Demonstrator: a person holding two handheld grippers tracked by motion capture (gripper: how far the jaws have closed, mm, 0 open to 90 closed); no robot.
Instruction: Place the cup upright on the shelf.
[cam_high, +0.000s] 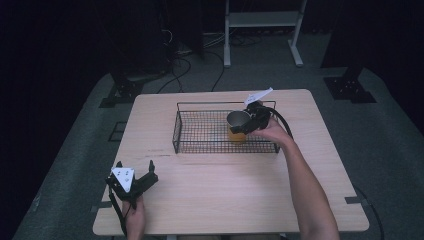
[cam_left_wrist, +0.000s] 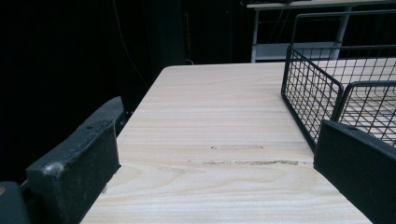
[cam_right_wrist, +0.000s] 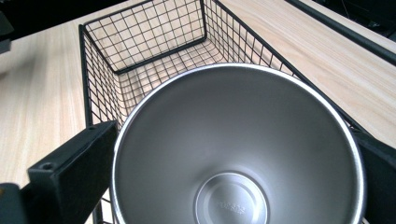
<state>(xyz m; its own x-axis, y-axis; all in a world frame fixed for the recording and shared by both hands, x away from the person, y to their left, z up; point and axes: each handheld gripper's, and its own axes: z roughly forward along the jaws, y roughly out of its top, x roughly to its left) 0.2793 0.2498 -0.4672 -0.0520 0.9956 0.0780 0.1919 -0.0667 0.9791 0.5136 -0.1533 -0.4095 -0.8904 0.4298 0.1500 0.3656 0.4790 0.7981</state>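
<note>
- The right tongs hold a steel cup over the right part of a black wire basket, which stands on the far half of the wooden counter
- In the right gripper view the cup sits between the two black jaws, one pressed to its left side and the other against its right rim, so these tongs are clamped on the cup
- The cup's mouth faces that camera; its inside is bare brushed metal with a round stamped bottom
- From the high view the cup has an orange lower part, and it sits inside the basket's outline near the right end; whether it touches the basket's mesh floor I cannot tell
- Past the cup, the basket shows its mesh floor and far corner
- A white tag sticks up by the right tongs at the basket's far rim
- The left tongs hover at the near left corner of the counter, well apart from the basket, with a grey three-cornered plate on top
- In the left gripper view the two jaws of these tongs stand wide apart with nothing but bare counter between them, so they are open
- The basket's left end lies ahead and to the right in that view
</note>
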